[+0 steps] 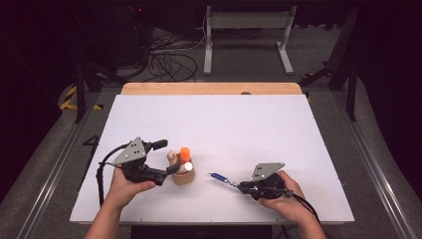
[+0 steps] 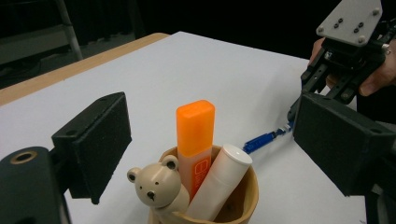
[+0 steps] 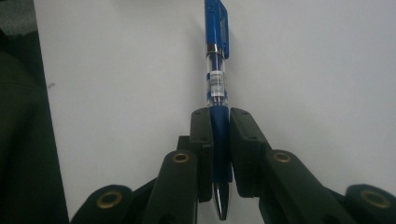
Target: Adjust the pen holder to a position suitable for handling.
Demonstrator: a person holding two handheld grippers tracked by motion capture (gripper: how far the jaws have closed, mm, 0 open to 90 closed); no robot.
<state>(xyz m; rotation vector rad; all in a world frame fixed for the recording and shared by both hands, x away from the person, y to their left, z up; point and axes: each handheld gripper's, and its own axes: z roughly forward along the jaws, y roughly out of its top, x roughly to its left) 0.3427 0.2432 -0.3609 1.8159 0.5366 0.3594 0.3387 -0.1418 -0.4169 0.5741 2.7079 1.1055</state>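
White tabletop (image 1: 249,129), backed by a wooden strip and a dark room strewn with cables, carries the whole scene; 2 hand-held grippers are seen at its near edge in the high view. The right gripper (image 1: 240,186) is clamped on a blue pen (image 1: 219,178), whose grip section is pinched between the 2 black pads in the right gripper view (image 3: 219,140), with the silver tip pointing back toward the hand and the clipped cap end pointing away. The pen is held low over the surface, its long axis running from the right gripper toward a small wooden cup (image 1: 182,177) at the left; whether its cap end touches the surface cannot be told. The cup already holds an orange highlighter (image 2: 195,135), a white tube (image 2: 217,182) and a bear-headed item (image 2: 156,186), all upright or slightly leaning. The left gripper (image 1: 168,157) is held with its jaws well apart, 1 pad on each side of the cup and neither visibly pressing on it. The cup is judged the likely destination; it lies to the pen's cap side, a short way off, and the free opening sits at the cup's right rim.
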